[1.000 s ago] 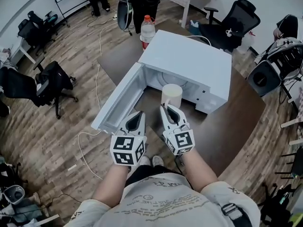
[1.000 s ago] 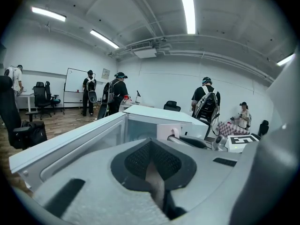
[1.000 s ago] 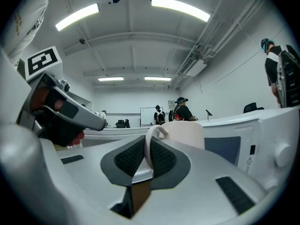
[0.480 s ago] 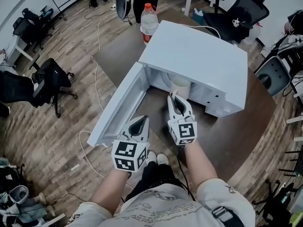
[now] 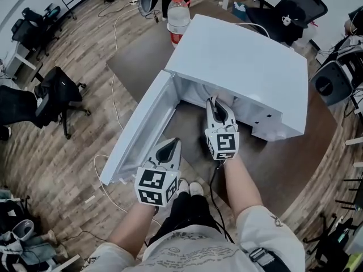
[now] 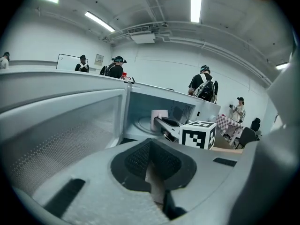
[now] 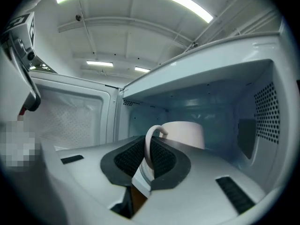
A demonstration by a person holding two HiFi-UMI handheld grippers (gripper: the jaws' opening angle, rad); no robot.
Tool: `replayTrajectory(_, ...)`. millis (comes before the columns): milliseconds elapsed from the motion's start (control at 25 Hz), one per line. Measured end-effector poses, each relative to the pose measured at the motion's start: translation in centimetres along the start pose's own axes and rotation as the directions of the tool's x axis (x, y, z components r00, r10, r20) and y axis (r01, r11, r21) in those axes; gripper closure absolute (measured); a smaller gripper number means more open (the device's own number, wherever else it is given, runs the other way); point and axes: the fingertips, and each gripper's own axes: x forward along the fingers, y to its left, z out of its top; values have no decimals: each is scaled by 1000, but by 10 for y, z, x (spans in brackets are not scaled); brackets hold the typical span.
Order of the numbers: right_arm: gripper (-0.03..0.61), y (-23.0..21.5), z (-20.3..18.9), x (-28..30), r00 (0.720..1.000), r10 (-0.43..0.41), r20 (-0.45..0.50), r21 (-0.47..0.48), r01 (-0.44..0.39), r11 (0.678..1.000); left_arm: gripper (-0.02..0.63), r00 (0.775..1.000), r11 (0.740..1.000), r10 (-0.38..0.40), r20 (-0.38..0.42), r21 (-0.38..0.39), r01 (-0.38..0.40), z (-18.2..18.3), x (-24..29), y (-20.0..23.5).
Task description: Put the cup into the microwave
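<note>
The white microwave (image 5: pixel 244 61) stands on a brown table (image 5: pixel 272 163), its door (image 5: pixel 142 129) swung open to the left. My right gripper (image 5: pixel 217 107) reaches into the opening, and the microwave's top hides the cup in the head view. In the right gripper view, the pale cup (image 7: pixel 185 134) sits inside the cavity, and my right gripper (image 7: pixel 147 165) is shut on its handle. The left gripper view shows the cup (image 6: pixel 159 118) upright over the turntable, held by the right gripper (image 6: pixel 166 125). My left gripper (image 5: pixel 169 150) hangs shut and empty beside the door, near the table's front edge.
A clear bottle with a red cap (image 5: pixel 177 13) stands behind the microwave. Office chairs (image 5: pixel 54 98) and a white cable (image 5: pixel 105 169) are on the wooden floor to the left. Several people (image 6: pixel 204 86) stand in the background.
My right gripper has carried the cup forward from in front of the opening into the microwave cavity. The left gripper has barely moved.
</note>
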Motion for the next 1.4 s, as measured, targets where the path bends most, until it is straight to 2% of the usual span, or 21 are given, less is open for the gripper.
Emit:
replayTrajectory(320, 543, -20, -9, 23, 997, -72, -6, -8, 72, 997, 604, 1000, 1000, -1, -3, -22, 1, -3, 8, 9)
replayTrajectory(480, 543, -25, -16, 27, 993, -107, -49, -5, 107, 994, 604, 1000, 999, -16, -15, -29, 15, -6, 10, 6)
replayTrajectory(680, 541, -21, -23, 27, 988, -97, -121, -37, 93, 995, 604, 999, 999, -31, -27, -38, 30, -6, 13, 1)
replayTrajectory(920, 538, -26, -37, 20, 971, -125, -205, -17, 124, 992, 604, 998, 998, -46, -39, -38, 45, -1, 17, -7)
replayTrajectory(1040, 483, -26, -36, 12, 972, -128, -199, -3, 130, 992, 604, 998, 998, -47, -42, -41, 45, 2, 19, -10)
replayTrajectory(1240, 474, -24, -37, -5, 969, -132, -210, 38, 143, 989, 604, 999, 998, -39, -33, -41, 38, 13, 18, -12)
replayTrajectory(1400, 479, -19, -20, -26, 974, -132, -186, 71, 147, 987, 604, 999, 999, -29, -21, -46, 28, 22, 12, -16)
